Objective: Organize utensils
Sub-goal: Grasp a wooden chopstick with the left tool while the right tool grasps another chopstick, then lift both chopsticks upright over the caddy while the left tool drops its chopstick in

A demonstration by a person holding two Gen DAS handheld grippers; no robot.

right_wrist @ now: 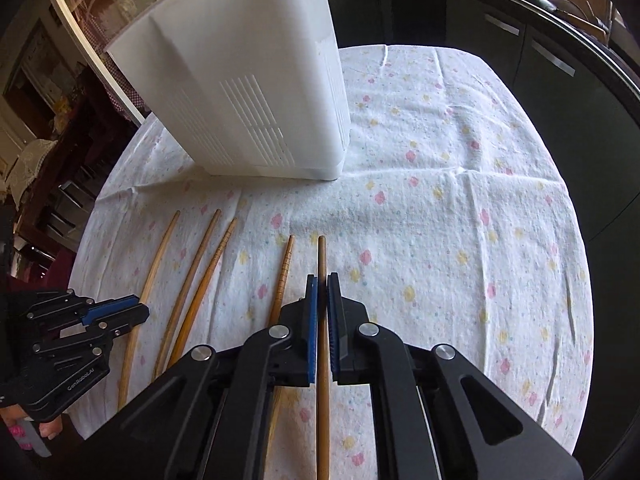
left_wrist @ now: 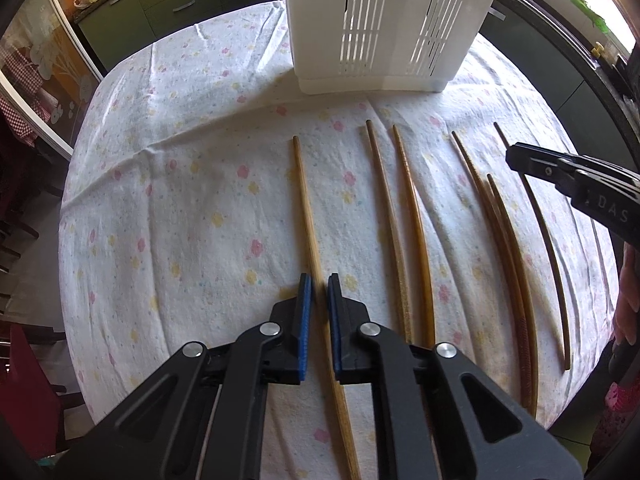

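Several wooden chopsticks lie side by side on a flowered tablecloth (left_wrist: 180, 200). A tall white slotted utensil holder (left_wrist: 384, 28) stands behind them; it also shows in the right wrist view (right_wrist: 248, 96). My left gripper (left_wrist: 319, 284) straddles the leftmost chopstick (left_wrist: 306, 208), jaws a little apart, pads not clearly pressing it. My right gripper (right_wrist: 322, 282) is shut on the rightmost chopstick (right_wrist: 321, 256), which runs between its blue pads (right_wrist: 313, 320). The right gripper shows in the left wrist view (left_wrist: 520, 156), the left gripper in the right wrist view (right_wrist: 136, 308).
The tablecloth (right_wrist: 460, 220) covers a round table. Dark green cabinets (left_wrist: 168, 4) stand behind it, a glass cabinet (left_wrist: 36, 68) at left and a dark counter (right_wrist: 560, 60) at right. A red chair (left_wrist: 28, 392) stands by the table's left edge.
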